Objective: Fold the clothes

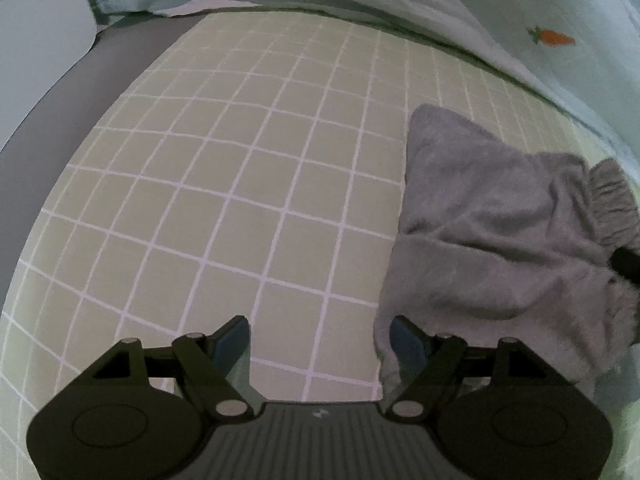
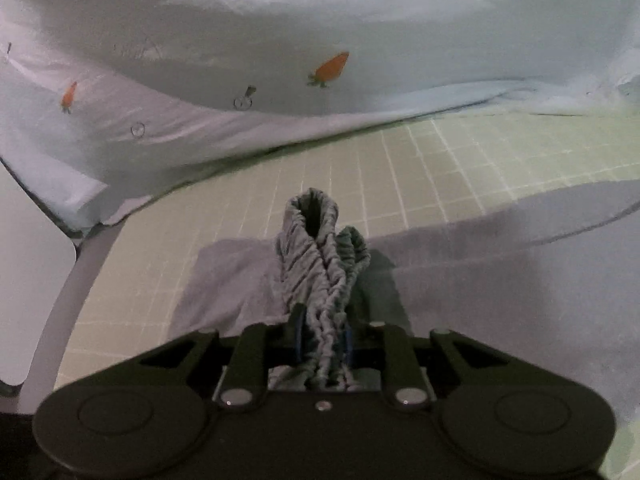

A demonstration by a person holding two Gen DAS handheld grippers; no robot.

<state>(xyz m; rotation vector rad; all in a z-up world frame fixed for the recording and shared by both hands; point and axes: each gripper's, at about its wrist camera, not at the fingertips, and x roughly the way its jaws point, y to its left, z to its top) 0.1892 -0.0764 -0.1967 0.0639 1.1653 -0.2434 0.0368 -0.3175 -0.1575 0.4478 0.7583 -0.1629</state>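
Right gripper (image 2: 322,334) clenched on the grey garment's (image 1: 492,232) elastic waistband (image 2: 320,264), lifting it for folding; left gripper (image 1: 320,344) released, empty, beside the garment's edge.

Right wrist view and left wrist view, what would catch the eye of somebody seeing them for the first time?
In the right wrist view, the right gripper is clamped on the gathered elastic band of a grey garment, bunched up at centre. Behind it lies a pale blue quilt printed with orange carrots. In the left wrist view, the left gripper hangs open over the green checked sheet, its right finger at the garment's edge.
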